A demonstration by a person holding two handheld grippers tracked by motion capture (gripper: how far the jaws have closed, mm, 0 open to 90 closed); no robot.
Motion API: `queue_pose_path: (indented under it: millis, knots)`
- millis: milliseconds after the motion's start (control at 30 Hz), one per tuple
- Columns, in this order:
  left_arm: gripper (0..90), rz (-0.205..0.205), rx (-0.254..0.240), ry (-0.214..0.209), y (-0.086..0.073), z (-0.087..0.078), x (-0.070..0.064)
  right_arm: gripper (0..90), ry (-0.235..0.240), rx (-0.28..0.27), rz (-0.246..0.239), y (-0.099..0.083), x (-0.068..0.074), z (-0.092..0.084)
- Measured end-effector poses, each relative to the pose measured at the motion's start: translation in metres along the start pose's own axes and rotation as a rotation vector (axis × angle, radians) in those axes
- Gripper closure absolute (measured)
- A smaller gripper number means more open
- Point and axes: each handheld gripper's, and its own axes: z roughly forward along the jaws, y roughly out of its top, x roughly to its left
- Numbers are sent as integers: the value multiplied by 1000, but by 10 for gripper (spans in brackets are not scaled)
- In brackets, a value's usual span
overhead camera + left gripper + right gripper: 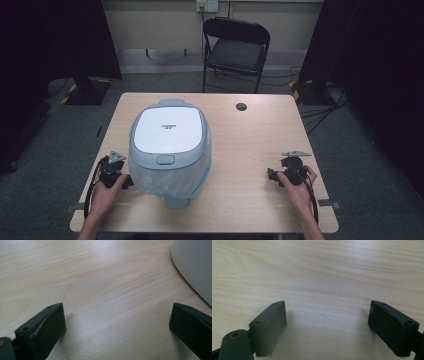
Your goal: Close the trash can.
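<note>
Both grippers gape, empty. Rice cooker [170, 145] at left gripper's [125, 181] two o'clock; right gripper [270, 175] well apart.

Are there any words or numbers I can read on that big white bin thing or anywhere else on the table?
Lid of the bin: a small dark mark, likely a logo, sits near the middle, but it is too small and blurred to read.
Table: no words or numbers.
Left gripper and right gripper: no writing that can be read.
So nothing here can be read.
</note>
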Motion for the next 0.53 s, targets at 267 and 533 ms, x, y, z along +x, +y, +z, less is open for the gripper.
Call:
queue_pose_path:
  millis: [267, 533]
  knots:
    - [1, 0, 0, 1, 0, 0, 0, 114, 25, -118, -17, -13, -2, 3]
    - [1, 0, 0, 0, 0, 0, 0, 114, 18, -118, -10, -13, -2, 3]
